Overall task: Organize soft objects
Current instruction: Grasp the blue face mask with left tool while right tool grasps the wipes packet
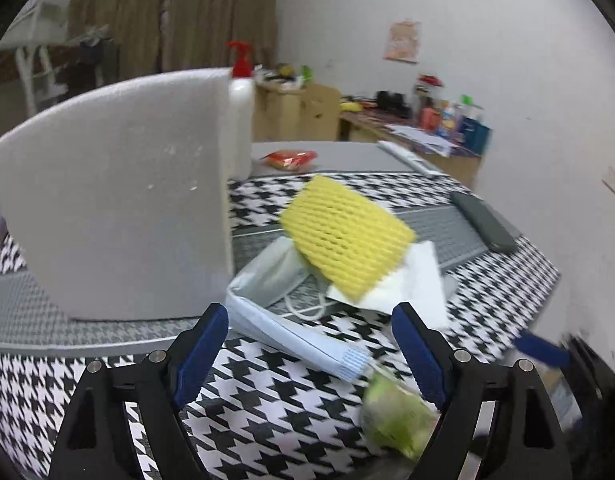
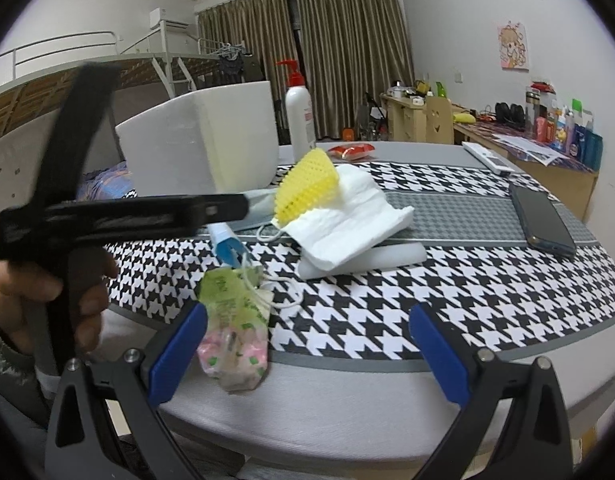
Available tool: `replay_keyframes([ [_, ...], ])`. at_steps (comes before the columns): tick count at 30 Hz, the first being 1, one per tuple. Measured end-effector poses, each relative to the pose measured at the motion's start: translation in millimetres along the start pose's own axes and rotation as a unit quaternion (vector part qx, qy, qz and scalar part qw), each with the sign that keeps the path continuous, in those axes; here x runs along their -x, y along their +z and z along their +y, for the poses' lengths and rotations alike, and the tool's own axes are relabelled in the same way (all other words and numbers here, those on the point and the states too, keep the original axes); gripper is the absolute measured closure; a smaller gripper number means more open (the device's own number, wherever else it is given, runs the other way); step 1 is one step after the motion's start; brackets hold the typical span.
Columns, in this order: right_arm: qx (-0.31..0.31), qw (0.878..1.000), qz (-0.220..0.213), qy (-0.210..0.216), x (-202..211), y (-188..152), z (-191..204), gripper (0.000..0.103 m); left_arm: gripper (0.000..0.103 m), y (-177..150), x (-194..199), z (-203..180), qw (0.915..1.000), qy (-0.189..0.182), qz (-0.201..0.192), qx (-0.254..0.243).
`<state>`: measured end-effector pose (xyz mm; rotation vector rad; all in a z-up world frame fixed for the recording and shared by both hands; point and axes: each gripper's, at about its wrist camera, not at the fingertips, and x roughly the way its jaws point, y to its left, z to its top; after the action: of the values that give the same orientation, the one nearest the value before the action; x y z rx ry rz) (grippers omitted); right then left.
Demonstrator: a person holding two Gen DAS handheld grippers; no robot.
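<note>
Yellow foam net (image 1: 347,238) lies tilted, long axis diagonal; both hand-held grippers, left (image 1: 311,354) and right (image 2: 307,350), gape empty.

no legible text, labels or numbers anywhere

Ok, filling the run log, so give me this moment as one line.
left gripper: open, over blue mask | right gripper: open, empty | yellow foam net: on white pile | foam box: upright

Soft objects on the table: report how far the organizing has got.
Nothing looks sorted yet. The yellow foam net, white cloth, face mask and green packet lie jumbled beside the white foam box. Left gripper and right gripper hold nothing. All remains.
</note>
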<state>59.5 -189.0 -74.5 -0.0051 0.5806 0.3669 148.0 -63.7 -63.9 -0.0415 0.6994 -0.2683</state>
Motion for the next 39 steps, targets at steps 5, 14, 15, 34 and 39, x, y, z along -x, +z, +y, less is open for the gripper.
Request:
replay_keyframes([
  [5,-0.003,1.000,-0.002,0.010,1,-1,-2,0.001,0.030,1,-17,13,0.9984,0.030,0.025,0.041],
  [14,-0.001,1.000,-0.002,0.021,-1,-2,-1,0.001,0.086,-1,-34,23,0.9960,0.040,0.055,0.059],
  [15,-0.002,1.000,-0.001,0.021,-1,-2,0,0.001,0.086,-2,-34,24,0.9959,0.039,0.057,0.059],
  [34,0.023,0.999,0.014,0.038,-9,0,25,0.001,0.094,-2,68,38,0.9956,0.029,-0.089,0.004],
  [39,0.045,0.998,0.018,0.043,-12,1,37,0.001,0.094,-2,84,46,0.9937,0.034,-0.107,0.006],
])
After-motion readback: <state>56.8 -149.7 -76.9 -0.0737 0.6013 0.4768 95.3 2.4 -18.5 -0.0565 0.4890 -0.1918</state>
